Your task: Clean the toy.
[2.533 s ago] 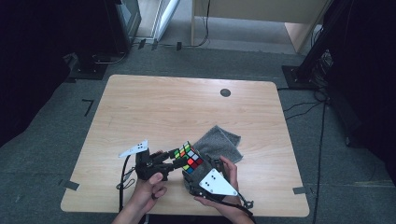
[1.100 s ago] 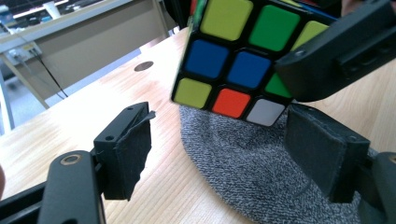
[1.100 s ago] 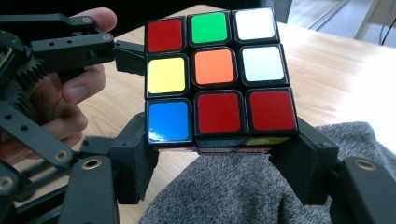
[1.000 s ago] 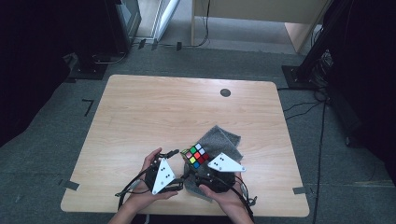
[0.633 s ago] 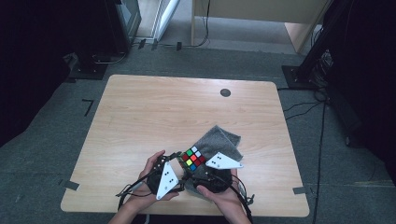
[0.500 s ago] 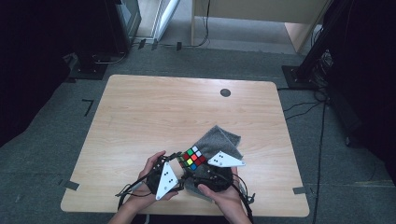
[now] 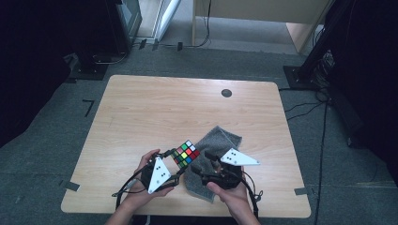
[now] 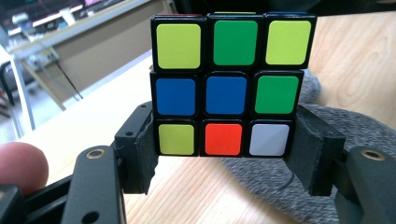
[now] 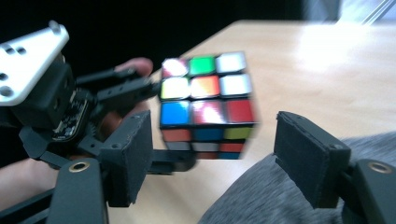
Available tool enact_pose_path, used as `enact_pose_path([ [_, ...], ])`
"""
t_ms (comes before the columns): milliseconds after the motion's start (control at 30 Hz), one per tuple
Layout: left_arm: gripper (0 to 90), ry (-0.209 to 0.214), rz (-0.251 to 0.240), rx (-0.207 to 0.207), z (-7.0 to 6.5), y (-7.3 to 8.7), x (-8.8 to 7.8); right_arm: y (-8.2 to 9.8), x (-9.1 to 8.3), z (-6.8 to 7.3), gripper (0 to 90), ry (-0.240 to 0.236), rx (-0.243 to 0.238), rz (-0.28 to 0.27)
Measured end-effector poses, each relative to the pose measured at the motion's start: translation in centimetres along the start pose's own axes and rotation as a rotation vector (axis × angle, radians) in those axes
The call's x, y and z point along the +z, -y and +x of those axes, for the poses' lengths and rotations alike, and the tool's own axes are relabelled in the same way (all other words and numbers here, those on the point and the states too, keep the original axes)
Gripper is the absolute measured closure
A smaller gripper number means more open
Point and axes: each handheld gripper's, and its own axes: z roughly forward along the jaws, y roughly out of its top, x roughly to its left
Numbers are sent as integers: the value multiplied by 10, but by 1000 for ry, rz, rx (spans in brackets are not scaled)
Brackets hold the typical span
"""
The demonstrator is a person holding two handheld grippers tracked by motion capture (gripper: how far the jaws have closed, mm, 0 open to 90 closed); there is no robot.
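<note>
The left gripper (image 8: pixel 224 158) stands clamped on the bottom layer of a puzzle cube (image 8: pixel 226 91), held just above the table (image 7: pixel 155 112) near its front edge. The right gripper (image 9: pixel 212 154), jaws just widening, stands apart around the cube without touching. Its own view reveals the cube's underside; a grey cloth (image 7: pixel 218 140) lies beneath.

You have the scrambled puzzle cube (image 7: pixel 185 153) lifted near the table's front edge, left of the grey cloth (image 7: pixel 220 140).
</note>
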Motion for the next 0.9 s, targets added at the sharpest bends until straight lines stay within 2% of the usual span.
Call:
enact_pose_path([
  [67, 348, 5, -2, -51, 9, 1, -2, 2, -2, -6, 277, 47, -22, -23],
  [100, 348, 10, -4, -71, 12, 2, -3, 5, 0, -10, 279, 99, -56, -10],
  [167, 348, 14, -10, -115, 19, 3, -5, 14, 7, -18, 285, 177, -111, 35],
  [267, 348, 20, -8, -149, 24, 4, -7, 28, 19, -28, 280, 261, -187, 111],
  [300, 347, 22, -10, -156, 25, 4, -6, 34, 24, -32, 278, 276, -214, 144],
  [333, 348, 26, -10, -163, 25, 5, -6, 38, 28, -35, 274, 278, -222, 176],
  [433, 347, 34, -8, -161, 24, 5, -6, 48, 40, -43, 260, 296, -223, 272],
  [500, 347, 38, -6, -157, 23, 4, -5, 54, 48, -48, 299, 331, -224, 352],
  [567, 348, 42, -6, -156, 22, 4, -5, 57, 50, -49, 355, 330, -225, 386],
  [700, 348, 43, -7, -159, 22, 4, -5, 55, 46, -49, 617, 338, -227, 387],
  [767, 347, 46, -8, -161, 23, 4, -5, 55, 43, -51, 729, 337, -207, 383],
  [800, 347, 47, -8, -161, 23, 4, -5, 54, 41, -51, 776, 342, -206, 374],
  [900, 348, 58, -6, -163, 22, 4, -4, 48, 33, -50, 825, 349, -200, 321],
])
